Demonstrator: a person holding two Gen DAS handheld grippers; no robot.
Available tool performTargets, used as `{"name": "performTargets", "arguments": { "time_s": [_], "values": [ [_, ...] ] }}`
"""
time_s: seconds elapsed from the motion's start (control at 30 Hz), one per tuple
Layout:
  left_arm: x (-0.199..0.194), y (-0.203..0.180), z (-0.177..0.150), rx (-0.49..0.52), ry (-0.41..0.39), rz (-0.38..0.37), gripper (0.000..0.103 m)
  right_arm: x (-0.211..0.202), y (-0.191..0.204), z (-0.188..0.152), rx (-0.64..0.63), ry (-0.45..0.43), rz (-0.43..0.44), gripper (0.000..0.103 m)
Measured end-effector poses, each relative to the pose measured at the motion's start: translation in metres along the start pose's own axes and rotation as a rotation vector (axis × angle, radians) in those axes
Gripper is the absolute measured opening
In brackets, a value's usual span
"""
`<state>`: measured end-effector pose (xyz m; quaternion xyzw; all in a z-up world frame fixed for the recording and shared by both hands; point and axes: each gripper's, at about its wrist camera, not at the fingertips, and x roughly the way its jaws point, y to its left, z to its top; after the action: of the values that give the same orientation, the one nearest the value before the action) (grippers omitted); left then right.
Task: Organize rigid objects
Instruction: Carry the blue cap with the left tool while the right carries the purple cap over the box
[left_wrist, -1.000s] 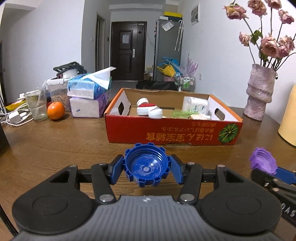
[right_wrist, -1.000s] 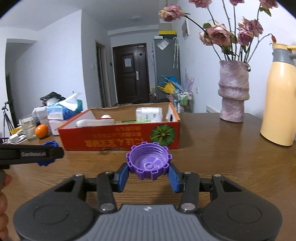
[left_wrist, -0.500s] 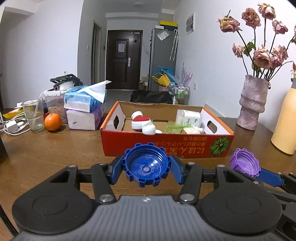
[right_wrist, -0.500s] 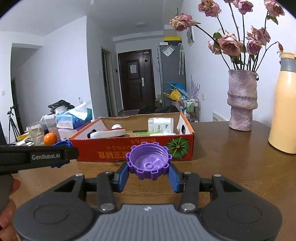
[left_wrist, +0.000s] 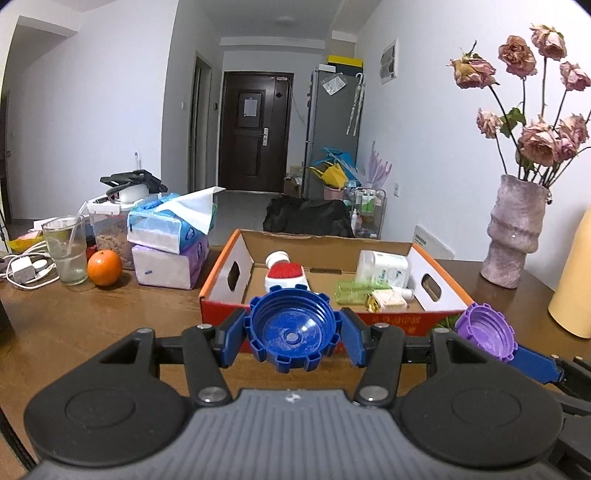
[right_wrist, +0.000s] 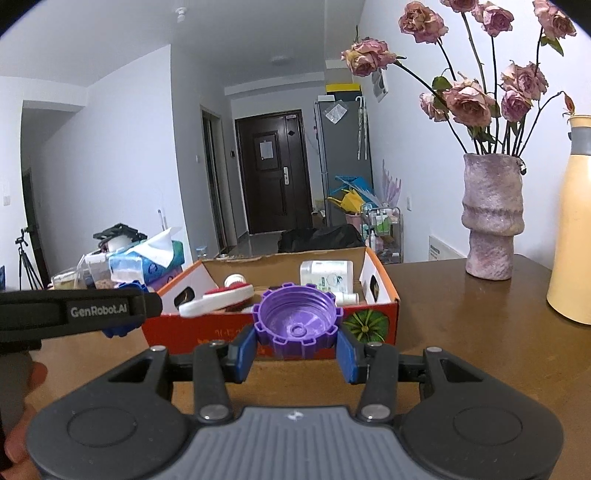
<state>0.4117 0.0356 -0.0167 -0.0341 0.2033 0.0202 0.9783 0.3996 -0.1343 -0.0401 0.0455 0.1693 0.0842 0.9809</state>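
2 ridged plastic caps held up in front of the open carton.

The blue notched plastic cap (left_wrist: 293, 329), hollow side facing the camera, is pinched between the pads of the left gripper (left_wrist: 293, 338); the purple notched plastic cap (right_wrist: 297, 319) is pinched likewise by the right gripper (right_wrist: 297, 349). Both hang above the brown wooden table (left_wrist: 92, 314), just before the near wall of the red-and-orange cardboard box (left_wrist: 448, 291), which holds a white-and-red brush (left_wrist: 284, 275) and small bottles (left_wrist: 384, 267).

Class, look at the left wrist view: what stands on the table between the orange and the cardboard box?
Two stacked tissue packs stand between the orange and the cardboard box, seen clearly in the left wrist view.
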Motion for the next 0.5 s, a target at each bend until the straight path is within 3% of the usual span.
{"name": "performTargets", "arguments": {
  "time_s": [0.5],
  "values": [
    [0.045, -0.003, 0.021, -0.024, -0.011, 0.029, 0.056, 0.049, -0.003, 0.02, 0.015, -0.02, 0.014, 0.045]
  ]
}}
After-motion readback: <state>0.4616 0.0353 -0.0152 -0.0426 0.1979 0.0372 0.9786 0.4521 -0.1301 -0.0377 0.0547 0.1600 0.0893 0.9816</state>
